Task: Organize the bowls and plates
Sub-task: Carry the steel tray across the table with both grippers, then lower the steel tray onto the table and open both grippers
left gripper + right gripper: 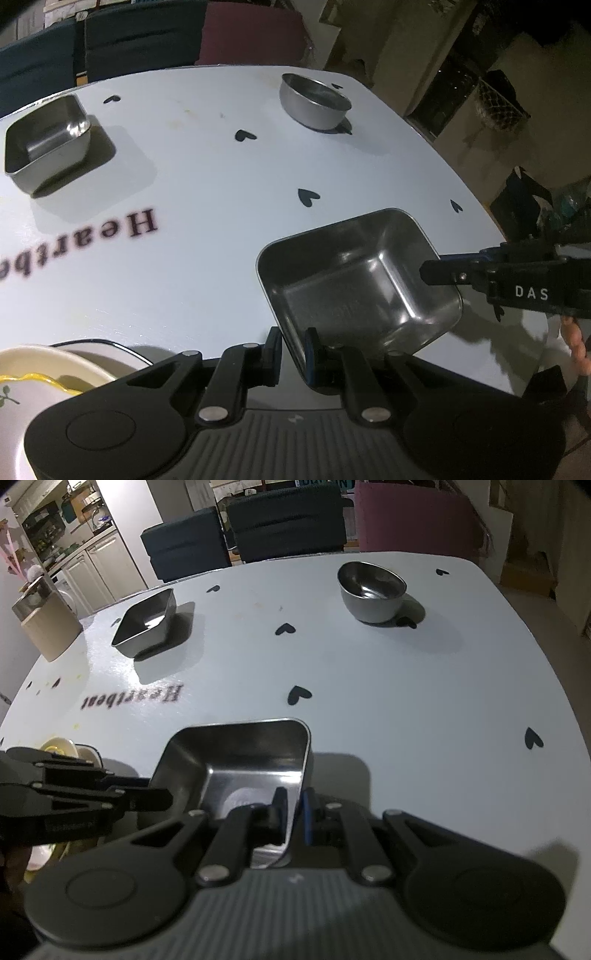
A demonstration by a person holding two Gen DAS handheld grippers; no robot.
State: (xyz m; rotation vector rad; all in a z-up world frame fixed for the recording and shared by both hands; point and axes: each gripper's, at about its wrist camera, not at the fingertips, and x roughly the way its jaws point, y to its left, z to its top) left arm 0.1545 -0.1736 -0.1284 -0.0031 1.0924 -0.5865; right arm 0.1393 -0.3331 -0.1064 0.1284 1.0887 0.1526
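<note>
So a square steel bowl (362,280) is being carried over the white table (207,192) with both tongs at once: the left gripper (291,350) is pinched nearly shut over one wall of it, and the right gripper (293,808) is clamped the same way on another wall, one finger inside and one outside each time. It looks to be held just above the tabletop, judging by the shadow under it. A second square bowl (146,627) and a round bowl (371,590) are parked well apart at the far end, and ceramic dishes (48,373) are stacked at the near edge. Probably this is the carry step; next, a spot has to be picked (likely nested in its square twin) and both grips kept level.
</note>
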